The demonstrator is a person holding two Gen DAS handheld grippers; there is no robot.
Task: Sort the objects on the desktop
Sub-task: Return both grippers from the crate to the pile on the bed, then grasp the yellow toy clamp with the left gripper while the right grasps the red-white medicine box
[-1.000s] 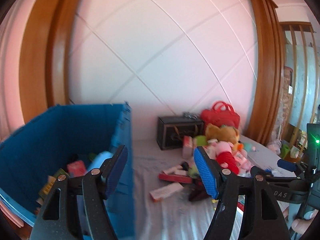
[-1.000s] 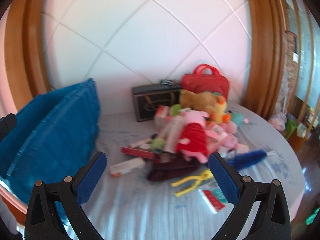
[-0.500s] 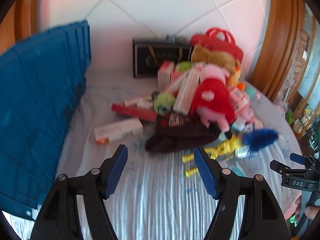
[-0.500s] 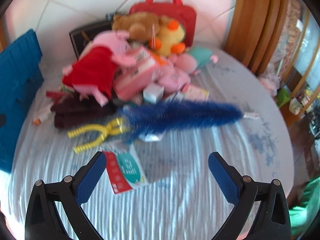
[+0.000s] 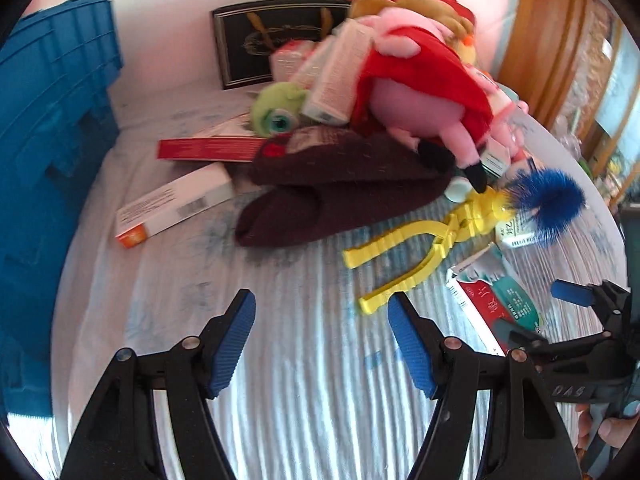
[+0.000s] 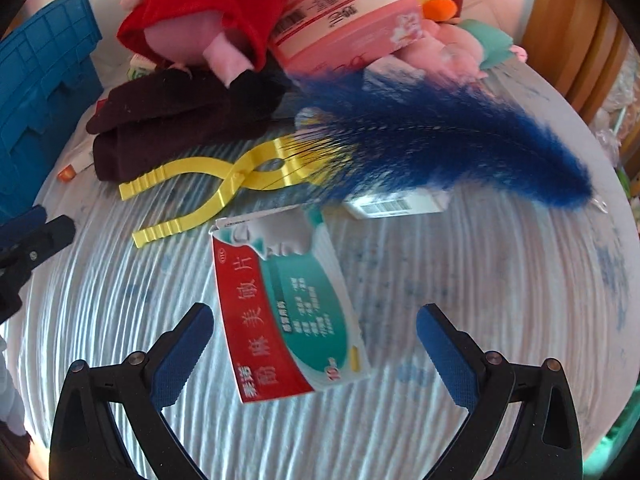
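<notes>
A pile of objects lies on a white cloth-covered table. My left gripper (image 5: pixel 322 340) is open and empty, above the cloth just short of the yellow plastic tongs (image 5: pixel 432 244) and a dark brown cloth (image 5: pixel 332 192). My right gripper (image 6: pixel 314 350) is open, with a red and teal medicine box (image 6: pixel 288 316) lying on the table between its fingers; no pad touches it. The blue feather duster (image 6: pixel 432 136) lies beyond that box, over the tongs (image 6: pixel 224 184). The box also shows in the left wrist view (image 5: pixel 496 300).
A blue crate (image 5: pixel 44 128) stands at the left. A pink pig plush in red (image 5: pixel 420 92), a green one-eyed plush (image 5: pixel 280 112), several cartons, a white and orange box (image 5: pixel 176 204), a black case (image 5: pixel 276 40) and a pink box (image 6: pixel 344 20) form the heap.
Both grippers have dropped lower and moved in towards the table. The left swung from the crate to the heap; the right now has the medicine box between its open fingers.
</notes>
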